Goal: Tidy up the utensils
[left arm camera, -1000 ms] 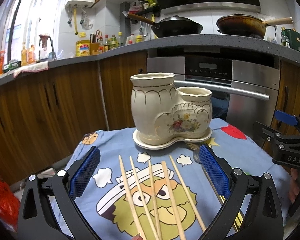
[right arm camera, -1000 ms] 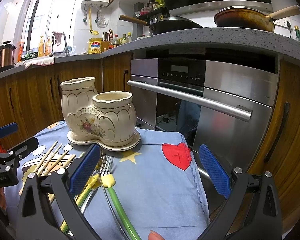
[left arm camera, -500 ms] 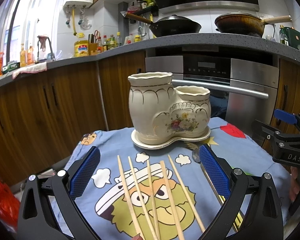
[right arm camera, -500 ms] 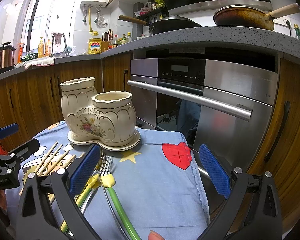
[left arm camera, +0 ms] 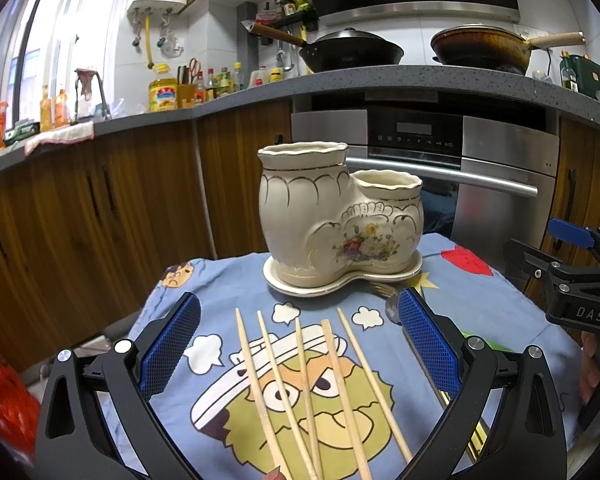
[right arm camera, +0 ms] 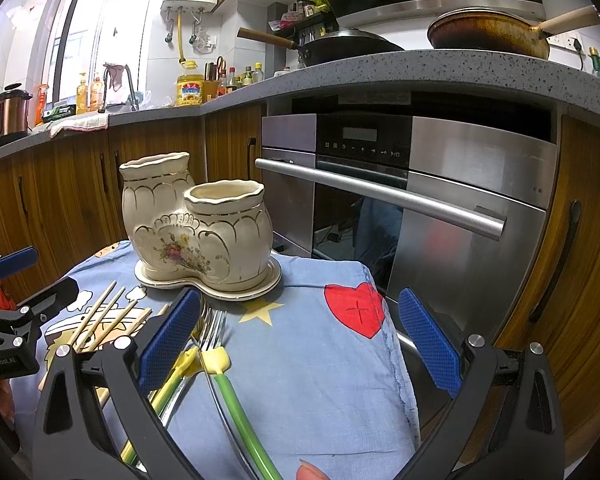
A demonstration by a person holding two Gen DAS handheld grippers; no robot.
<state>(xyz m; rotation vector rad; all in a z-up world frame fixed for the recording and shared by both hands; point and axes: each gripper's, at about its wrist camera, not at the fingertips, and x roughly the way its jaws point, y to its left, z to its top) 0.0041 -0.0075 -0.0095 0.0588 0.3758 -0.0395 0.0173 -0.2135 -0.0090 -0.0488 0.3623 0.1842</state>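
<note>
Ahead of my left gripper (left arm camera: 299, 342), through its wrist camera, I find the jaws spread wide and holding nothing, above five wooden chopsticks (left arm camera: 324, 384) that lie loose and fanned on the cartoon-print cloth (left arm camera: 220, 292). Beyond their tips stands the cream ceramic holder (left arm camera: 332, 220), upright on its matching saucer (left arm camera: 340, 284), with a tall compartment on the left and a shorter one on the right; I cannot see inside either. My right gripper (left arm camera: 576, 276) shows at the far right edge of this view. From the right wrist camera, my right gripper (right arm camera: 299, 342) is likewise spread and empty. A fork with a green handle (right arm camera: 220, 364) lies between its fingers, and a second utensil with a yellow-green handle (right arm camera: 176, 376) lies just beside its left finger (right arm camera: 168, 340). The holder (right arm camera: 196, 220) sits ahead and to the left, the chopsticks (right arm camera: 108, 316) left of the fork.
</note>
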